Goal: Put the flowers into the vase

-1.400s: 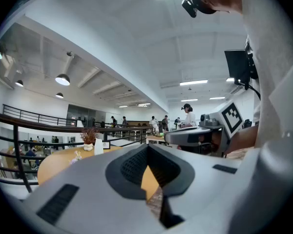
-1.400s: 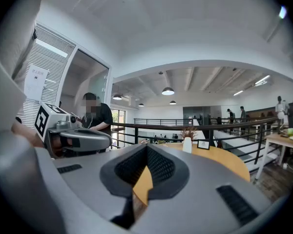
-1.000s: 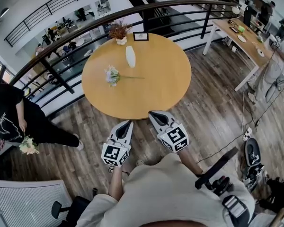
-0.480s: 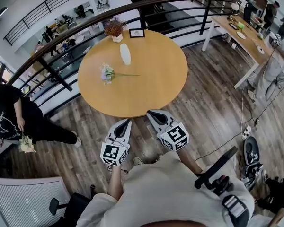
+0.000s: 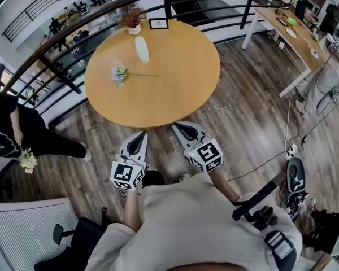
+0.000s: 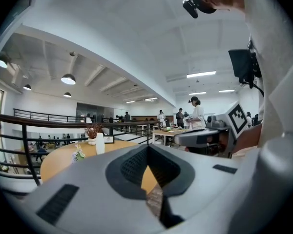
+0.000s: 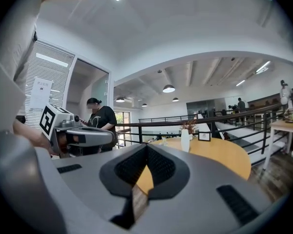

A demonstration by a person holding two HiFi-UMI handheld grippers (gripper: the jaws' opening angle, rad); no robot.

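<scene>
Flowers (image 5: 120, 73) lie flat on the round tabletop (image 5: 175, 89), toward its left side, blooms to the left and the thin stem running right; the white vase (image 5: 142, 48) stands upright just beyond them, near but apart, so the stem looks ready to be lifted and tipped into its mouth; a pot of dried sprigs (image 5: 132, 20) and a small frame (image 5: 158, 23) sit at the far edge by the railing (image 5: 62, 72), clear of the working space. The person stands short of the tabletop's near edge, with both tools held roughly level and pointing at it, which reads as an approach and not yet a reach; nothing of the task is done, since the vase holds no stem. The left gripper (image 5: 140, 135) hangs over the floor just near of the rim, its jaws pressed together at the tips with nothing between them; the right gripper (image 5: 181, 127) sits beside it, a little farther in, likewise closed and empty, touching nothing. My guess is that one pair must spread before it can pinch the stem. Off to the left, well apart, another person (image 5: 11, 131) holds a separate bunch (image 5: 28, 161).
</scene>
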